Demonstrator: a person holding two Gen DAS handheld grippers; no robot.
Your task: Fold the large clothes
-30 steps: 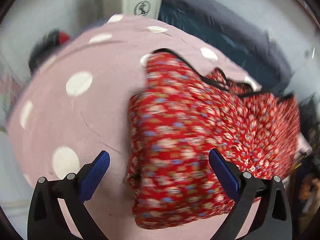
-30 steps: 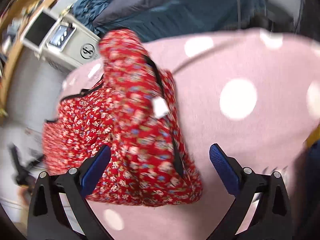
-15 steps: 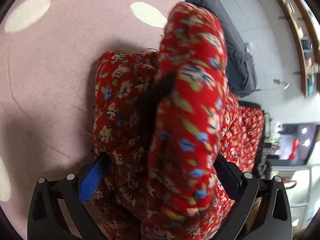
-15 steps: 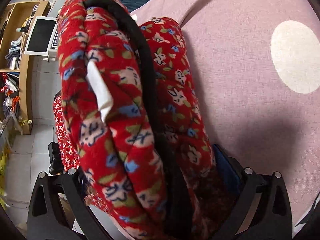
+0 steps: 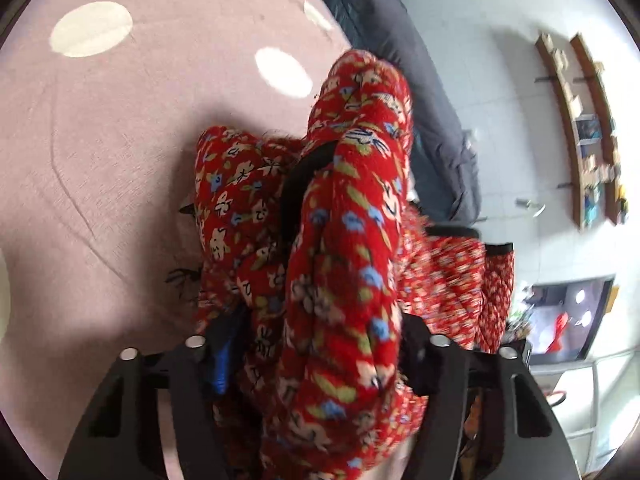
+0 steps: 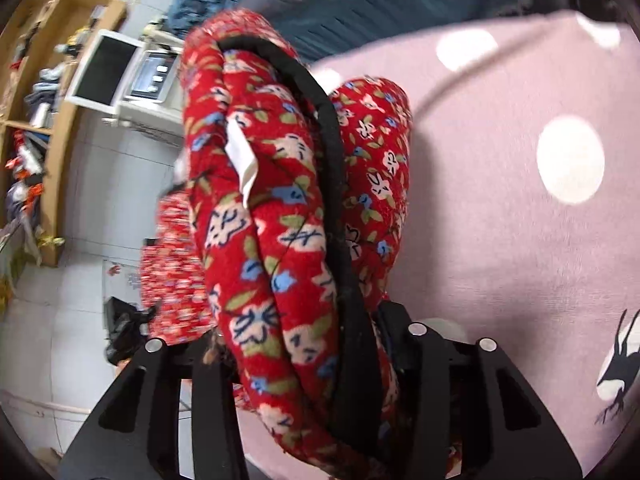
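Both tools have just been closing; left tool point(image 5: 320, 356) and right tool point(image 6: 308, 354) each clamp thick bunch of garment point(image 5: 344, 240), partly raised off bed point(image 5: 120, 128) ahead. Your grips look bulky, pads mostly hidden: fleece may slip out, or uneven lift may skew fold.

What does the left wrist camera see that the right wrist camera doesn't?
Only the left wrist view shows the wall shelves, a dark screen with lights and the left gripper, whose jaws have just been closing onto the fabric.

Only the right wrist view shows a wooden bookcase, a white monitor, the garment's white label and the right gripper, also just closed on fabric.

Both show the red floral quilted garment with black trim and the pink white-dotted cover.
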